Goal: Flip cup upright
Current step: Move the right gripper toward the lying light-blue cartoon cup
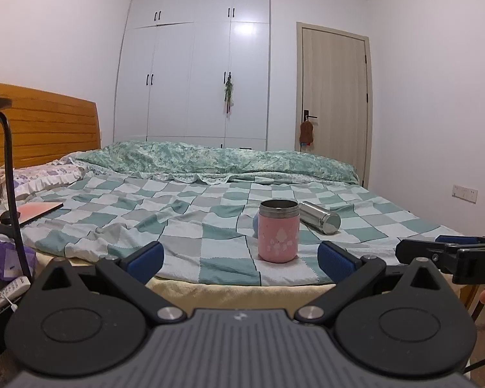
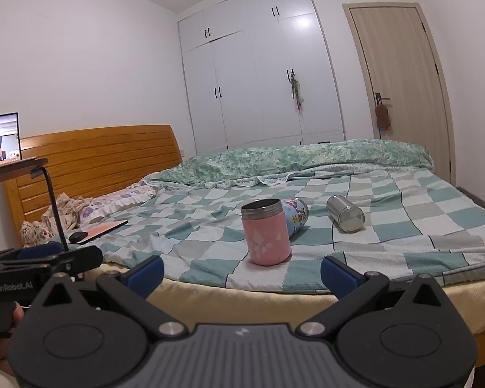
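Observation:
A pink cup (image 1: 278, 231) with a steel rim stands upright, mouth up, on the checked bedspread (image 1: 184, 213) near the bed's front edge; it also shows in the right wrist view (image 2: 267, 231). A steel cup (image 1: 320, 217) (image 2: 346, 213) lies on its side behind it to the right. A blue cartoon-print cup (image 2: 296, 214) lies on its side just behind the pink one, mostly hidden in the left view. My left gripper (image 1: 239, 260) is open and empty, short of the pink cup. My right gripper (image 2: 241, 271) is open and empty, also short of it.
A side table on a black stand (image 1: 11, 168) with a laptop (image 2: 1, 140) is at the left. A pink pad (image 2: 103, 228) and a black puck lie on the bed's left. A folded quilt (image 1: 216, 160), a wardrobe and a door stand behind.

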### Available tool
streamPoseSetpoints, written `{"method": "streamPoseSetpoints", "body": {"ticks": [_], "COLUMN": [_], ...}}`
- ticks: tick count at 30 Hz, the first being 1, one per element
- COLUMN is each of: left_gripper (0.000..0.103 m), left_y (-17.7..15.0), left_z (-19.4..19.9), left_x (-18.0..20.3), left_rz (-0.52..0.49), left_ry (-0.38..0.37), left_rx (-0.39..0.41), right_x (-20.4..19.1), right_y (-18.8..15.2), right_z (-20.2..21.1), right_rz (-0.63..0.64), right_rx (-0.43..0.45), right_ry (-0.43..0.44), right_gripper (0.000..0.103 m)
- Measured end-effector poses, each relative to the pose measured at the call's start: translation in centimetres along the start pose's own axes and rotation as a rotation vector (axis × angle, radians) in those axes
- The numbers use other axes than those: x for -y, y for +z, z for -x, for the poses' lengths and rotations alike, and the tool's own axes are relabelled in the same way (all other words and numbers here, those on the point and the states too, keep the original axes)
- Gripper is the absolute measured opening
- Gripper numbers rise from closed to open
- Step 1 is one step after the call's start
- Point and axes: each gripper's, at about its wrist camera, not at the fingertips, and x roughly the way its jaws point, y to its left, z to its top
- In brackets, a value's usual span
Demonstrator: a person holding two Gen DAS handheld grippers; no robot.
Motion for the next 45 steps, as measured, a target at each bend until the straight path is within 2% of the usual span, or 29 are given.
{"method": "streamPoseSetpoints", "body": {"ticks": [5,9,17,29,33,38,40,43,45], "left_gripper": [0.103,0.103,0.103,0.103,0.103,0.103,0.103,0.103,0.103], "left_y": [0.5,0.9,2.4,3.8,4.5,7.3,8.6,10.2,10.9], "left_z": [-0.2,-1.0,-4.2,-7.4,-9.1,-13.3,-15.9,-20.2,-23.6], "left_x": [0.0,-0.4,-1.7,-0.9,-1.1,-1.8,-2.0,-1.7,-1.6], "left_rz": [-0.006,0.009,0.058,0.002,-0.028,0.013,0.048,0.040,0.047], "left_ry": [-0.003,0.022,0.039,0.043,0.037,-0.033,-0.080,-0.164,-0.185], "left_rx": [0.023,0.045,0.034,0.045,0.029,-0.011,-0.055,-0.135,-0.187], "right_x": [0.4,1.1,1.8,2.2,2.6,3.6,4.1,5.2,6.3], "right_y": [0.4,1.1,2.9,5.7,7.2,10.1,11.4,13.5,15.2], "right_z": [-0.3,-0.8,-2.6,-7.6,-8.8,-10.9,-12.3,-15.1,-17.8], "right_rz": [0.002,0.026,0.087,0.151,0.155,0.175,0.188,0.214,0.202], "right_rx": [0.007,0.028,0.068,0.070,0.065,0.039,0.025,-0.011,-0.051], "right_ry": [-0.014,-0.047,-0.051,-0.032,-0.002,0.012,0.000,-0.018,-0.006], "right_gripper": [0.103,0.103,0.103,0.103,0.103,0.103,0.103,0.103,0.103]}}
